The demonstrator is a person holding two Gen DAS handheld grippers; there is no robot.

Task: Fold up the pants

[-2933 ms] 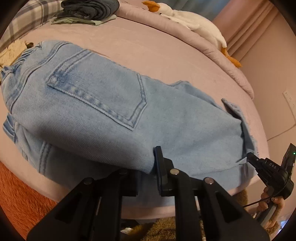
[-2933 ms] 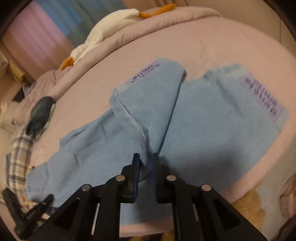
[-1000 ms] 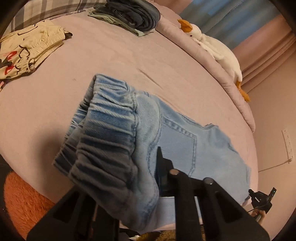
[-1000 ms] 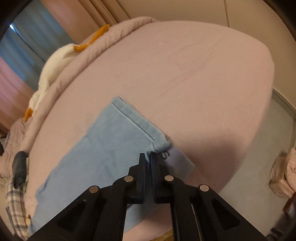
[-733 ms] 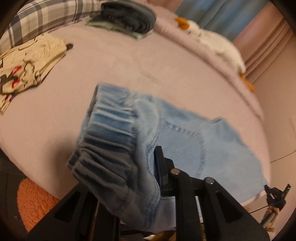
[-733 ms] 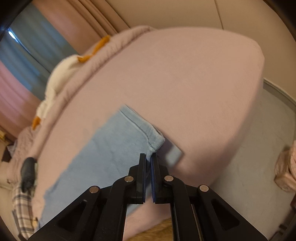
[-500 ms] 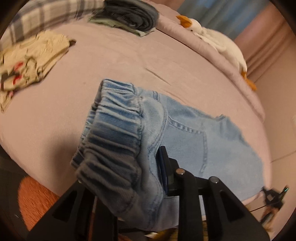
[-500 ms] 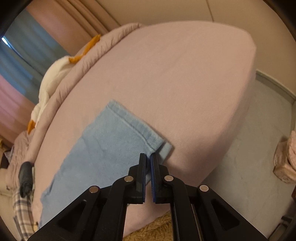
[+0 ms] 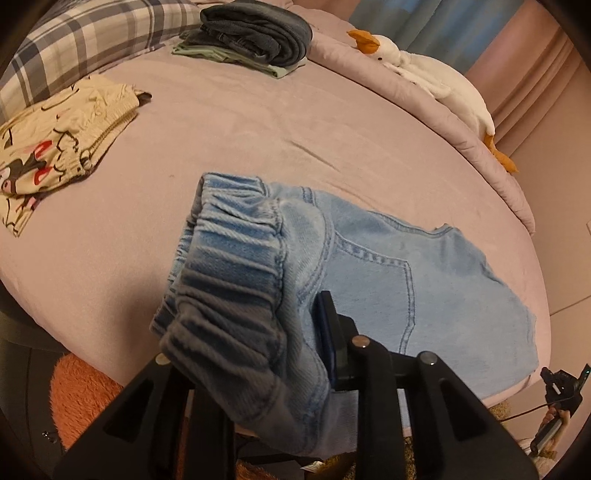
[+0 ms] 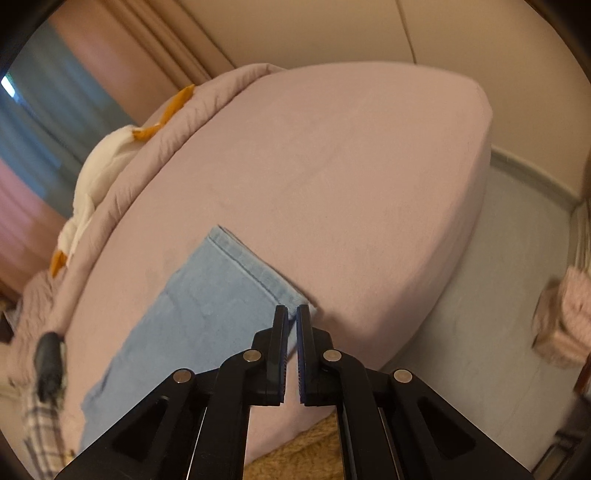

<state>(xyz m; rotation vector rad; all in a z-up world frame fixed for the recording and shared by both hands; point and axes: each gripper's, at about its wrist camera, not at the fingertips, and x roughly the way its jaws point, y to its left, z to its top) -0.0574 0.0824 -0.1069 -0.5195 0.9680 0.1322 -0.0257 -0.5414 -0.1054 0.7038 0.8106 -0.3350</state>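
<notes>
We have the jeans (image 9: pixel 388 280) lying lengthwise along the near edge of the bed (image 9: pixel 258 122), already doubled leg over leg by the look of it. Our left claw (image 9: pixel 295 332) is clamped on the elastic waistband (image 9: pixel 236 258), which is lifted and bunched over the fingers. Our right claw (image 10: pixel 291 314) is nipped almost closed on the corner of the hem (image 10: pixel 258 266), the rest of the leg lying flat. We judge the lengthwise fold done and the crosswise folds left: waistband and hem are well apart. Other folded clothes (image 9: pixel 251 33) sit far across the bed, beside a plush goose (image 9: pixel 436 77).
</notes>
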